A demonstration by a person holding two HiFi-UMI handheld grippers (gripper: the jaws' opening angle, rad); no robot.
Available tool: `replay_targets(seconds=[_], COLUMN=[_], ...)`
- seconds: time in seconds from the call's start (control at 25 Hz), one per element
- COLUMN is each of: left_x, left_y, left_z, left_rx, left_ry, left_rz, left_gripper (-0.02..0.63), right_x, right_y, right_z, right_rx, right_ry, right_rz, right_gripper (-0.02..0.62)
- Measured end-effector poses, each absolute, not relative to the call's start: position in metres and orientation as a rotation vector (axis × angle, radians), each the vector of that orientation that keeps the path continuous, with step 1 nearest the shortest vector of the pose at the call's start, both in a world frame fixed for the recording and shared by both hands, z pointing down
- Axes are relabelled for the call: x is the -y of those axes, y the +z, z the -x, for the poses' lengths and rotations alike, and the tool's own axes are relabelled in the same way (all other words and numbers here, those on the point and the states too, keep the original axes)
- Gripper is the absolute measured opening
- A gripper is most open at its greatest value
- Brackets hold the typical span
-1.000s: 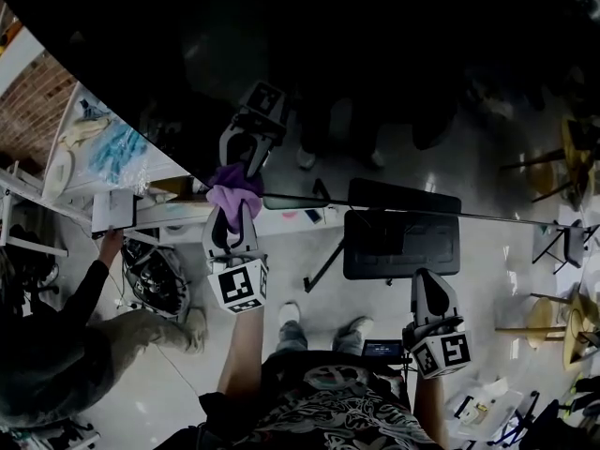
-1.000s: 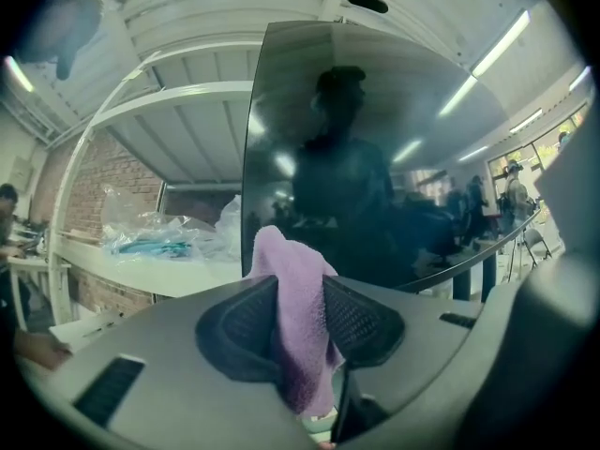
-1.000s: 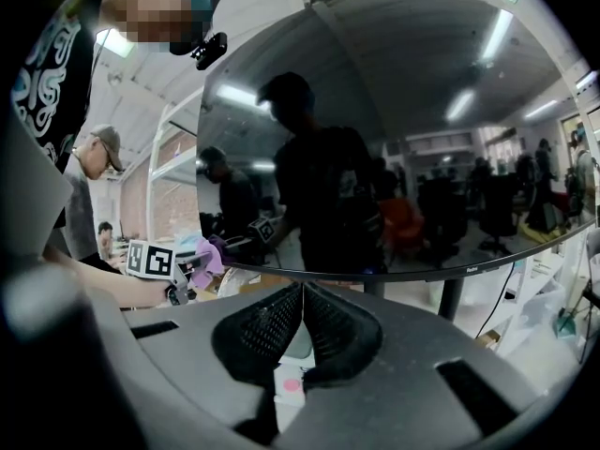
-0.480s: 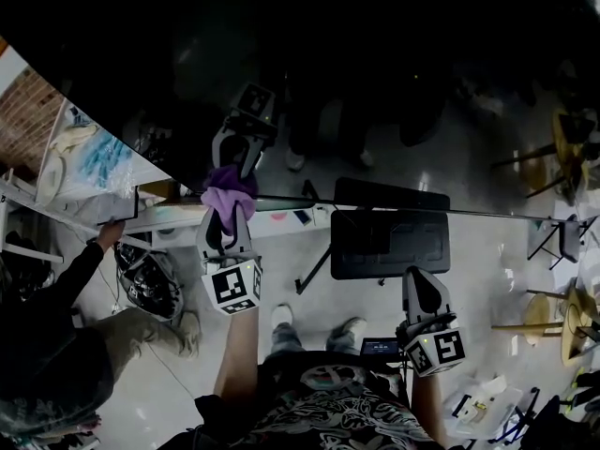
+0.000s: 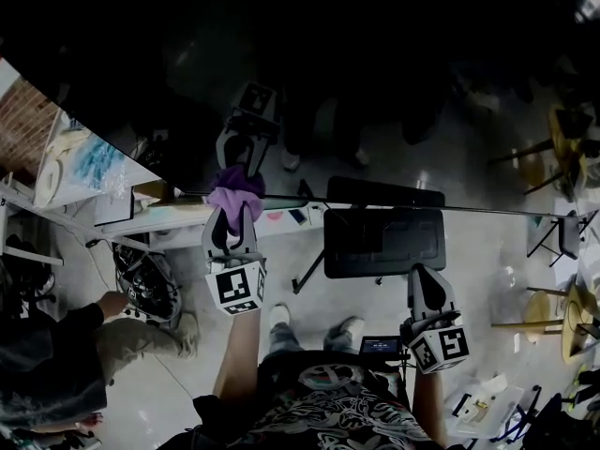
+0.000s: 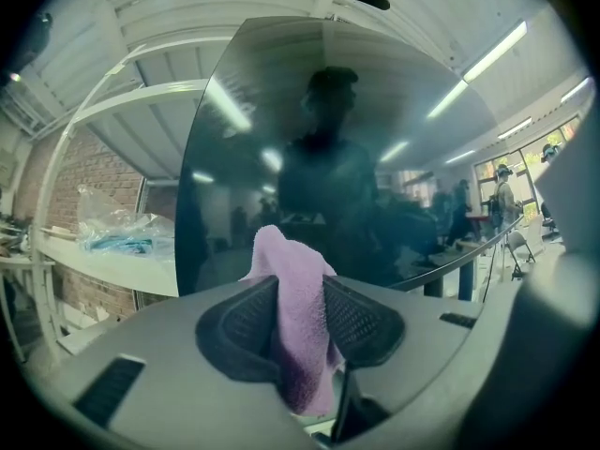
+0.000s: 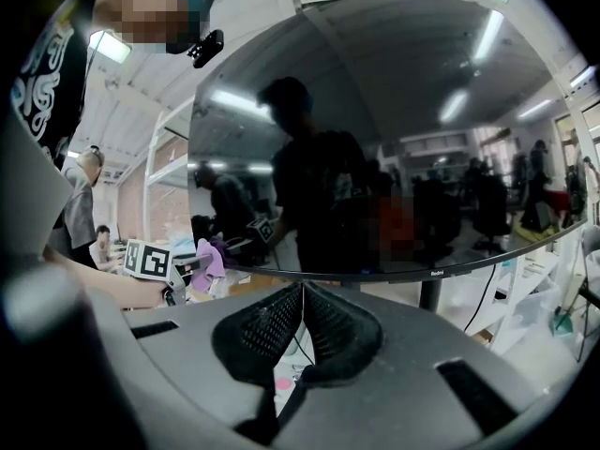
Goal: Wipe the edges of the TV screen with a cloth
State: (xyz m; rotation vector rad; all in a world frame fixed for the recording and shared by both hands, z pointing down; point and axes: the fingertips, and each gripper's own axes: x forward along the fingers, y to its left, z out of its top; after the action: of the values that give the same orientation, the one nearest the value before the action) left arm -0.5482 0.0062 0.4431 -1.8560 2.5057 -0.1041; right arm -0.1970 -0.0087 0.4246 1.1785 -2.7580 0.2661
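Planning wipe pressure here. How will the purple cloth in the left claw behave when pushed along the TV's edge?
The soft purple cloth is probably floppy: its free tip leans over above the left claw. It looks light and squashable, pinched thin between the pads. Against the glossy black TV screen it would likely fold, not push stiffly.

White shelf [image 6: 111, 270]; clear plastic bag [image 6: 122, 231] w/ blue stuff lies on it.

Head view looks steeply down from above the person onto the TV screen [image 5: 394, 111], left gripper view faces its glass close up, right gripper view faces it from farther back, all three share the screen, right gripper view also catches the left claw [image 7: 199, 268]
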Motion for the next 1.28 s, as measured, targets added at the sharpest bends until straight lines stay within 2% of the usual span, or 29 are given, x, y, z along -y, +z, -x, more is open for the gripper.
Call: replay_targets(seconds=[1.28], left_x=[0.031], left_y=[0.445], left_z=[0.446], left_rx=[-2.431], left_ry=[-0.146], left_rz=[1.967], left_gripper=[0.138], right_x=[0.031], right_y=[0.447], right_z=[0.105], right_rx=[2.768], right_ry=[0.377], right_rz=[-1.194], right_gripper=[0.029])
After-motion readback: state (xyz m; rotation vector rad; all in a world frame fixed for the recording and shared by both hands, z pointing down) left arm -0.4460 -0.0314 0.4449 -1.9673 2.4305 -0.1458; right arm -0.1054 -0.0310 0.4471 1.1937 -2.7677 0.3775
